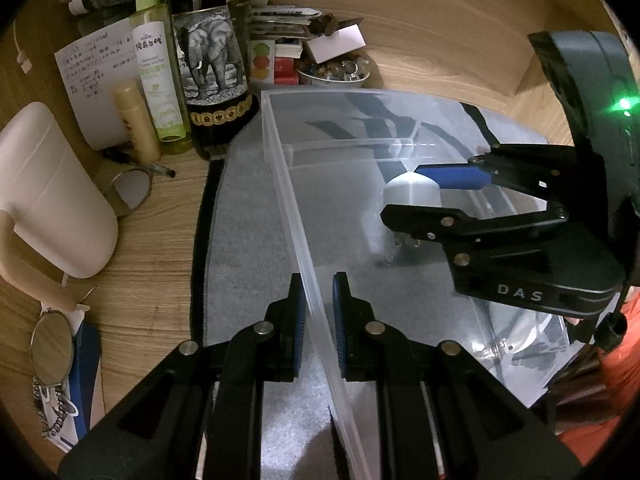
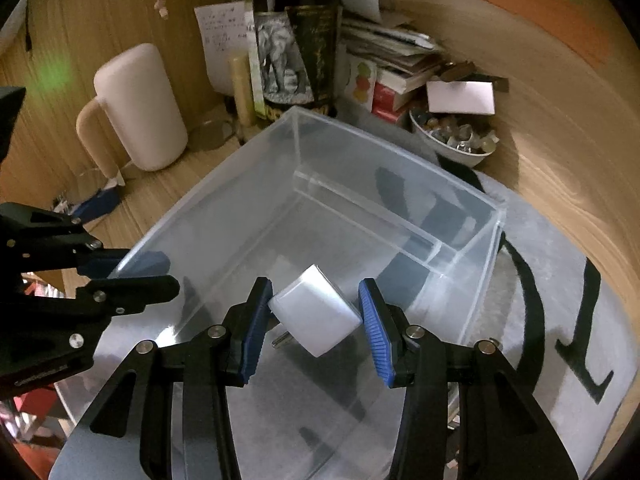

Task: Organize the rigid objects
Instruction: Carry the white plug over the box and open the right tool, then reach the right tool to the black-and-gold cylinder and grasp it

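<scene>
A clear plastic box point(image 2: 400, 168) sits on a grey mat. My left gripper point(image 1: 319, 320) is shut on the box's left wall point(image 1: 296, 216), one finger on each side of it. My right gripper point(image 2: 316, 320) is over the inside of the box, with a white plug adapter point(image 2: 316, 314) with metal prongs between its blue pads; the left pad touches it, the right pad stands slightly off. In the left wrist view the right gripper point(image 1: 404, 196) holds the adapter point(image 1: 412, 188) above the box floor. The left gripper also shows in the right wrist view point(image 2: 160, 276).
A dark wine bottle with an elephant label point(image 1: 212, 60), a green spray bottle point(image 1: 158, 72) and a beige tube point(image 1: 136, 120) stand behind the box. A white mug point(image 2: 140, 108), a bowl of trinkets point(image 2: 456, 136), stacked books point(image 2: 392, 56) and glasses point(image 1: 52, 344) surround it.
</scene>
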A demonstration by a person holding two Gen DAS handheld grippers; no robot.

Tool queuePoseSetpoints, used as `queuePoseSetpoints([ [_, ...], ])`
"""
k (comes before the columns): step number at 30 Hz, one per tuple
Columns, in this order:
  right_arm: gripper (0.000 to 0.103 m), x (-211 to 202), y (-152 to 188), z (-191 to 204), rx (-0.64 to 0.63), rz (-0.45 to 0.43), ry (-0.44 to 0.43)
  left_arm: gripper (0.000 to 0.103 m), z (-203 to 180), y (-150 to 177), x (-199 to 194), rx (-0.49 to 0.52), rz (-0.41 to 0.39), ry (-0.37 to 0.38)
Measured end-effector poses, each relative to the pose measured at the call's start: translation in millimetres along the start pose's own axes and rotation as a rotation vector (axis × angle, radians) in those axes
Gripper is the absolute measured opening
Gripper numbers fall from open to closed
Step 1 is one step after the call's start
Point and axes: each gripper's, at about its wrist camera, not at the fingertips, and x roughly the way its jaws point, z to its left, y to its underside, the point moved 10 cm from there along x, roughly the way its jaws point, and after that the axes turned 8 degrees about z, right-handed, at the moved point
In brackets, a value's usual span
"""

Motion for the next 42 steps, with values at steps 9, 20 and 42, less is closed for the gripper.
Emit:
queuePoseSetpoints([
  [9, 0.043, 0, -1, -3, 0.004, 0.005, 0.020, 0.013, 1, 0, -1, -0.008, -0.008, -0.004],
  [20, 0.055, -34, -2, 0, -0.013, -0.100, 0.025, 0.013, 1, 0, -1, -0.042, -0.014, -0.007],
  [42, 0.062, -94, 36, -82, 0.130, -0.228, 0.108, 0.010, 4, 0, -1, -0.137, -0.028, -0.073],
])
